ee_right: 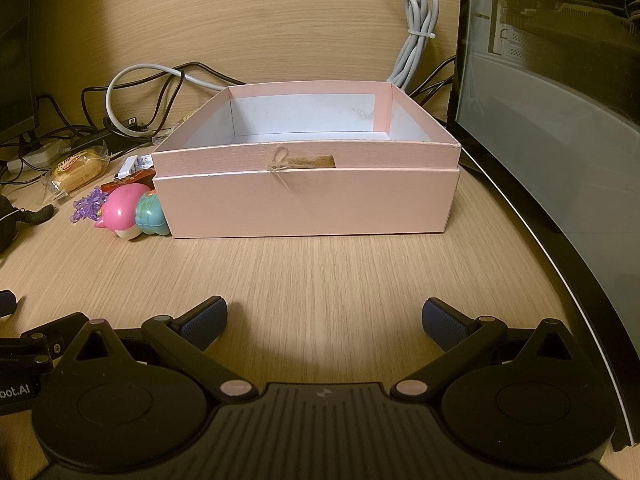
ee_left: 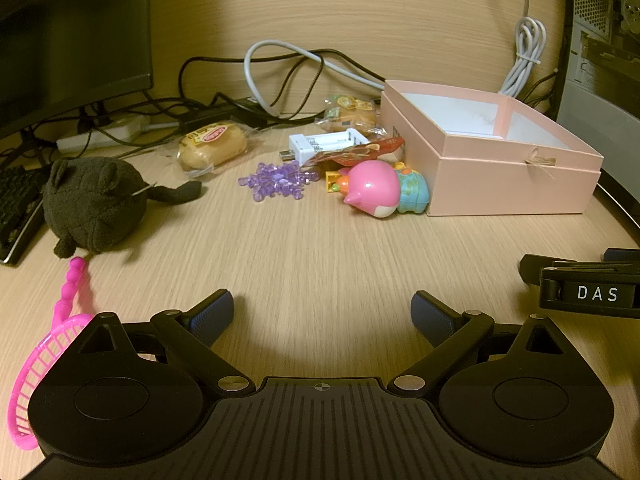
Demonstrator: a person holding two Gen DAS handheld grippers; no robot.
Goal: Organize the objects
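At the far left a pink racket (ee_left: pixel 40 364) lies flat on the desk (ee_left: pixel 320 248), handle pointing away from the camera toward a dark plush (ee_left: pixel 94 204), which sits upright just beyond it. Past the plush a wrapped bun (ee_left: pixel 212 146) lies with its long axis slanting up to the right. A purple snowflake (ee_left: pixel 280 180) lies flat mid-desk, near a white charger (ee_left: pixel 324 145) whose plug points left. A pink toy (ee_left: pixel 374 188) lies on its side, snout toward the camera, beside a blue toy (ee_left: pixel 414 192) that touches the pink box (ee_right: pixel 308 200). The box stands open, its long side facing the right wrist camera.

The left gripper (ee_left: pixel 322 316) and right gripper (ee_right: pixel 324 322) both hover spread wide over bare wood-grain desk, nothing between their pads.

Cables (ee_left: pixel 288 76) trail along the wooden back wall; a monitor (ee_left: pixel 72 36) stands left, a computer case (ee_right: pixel 552 120) right.
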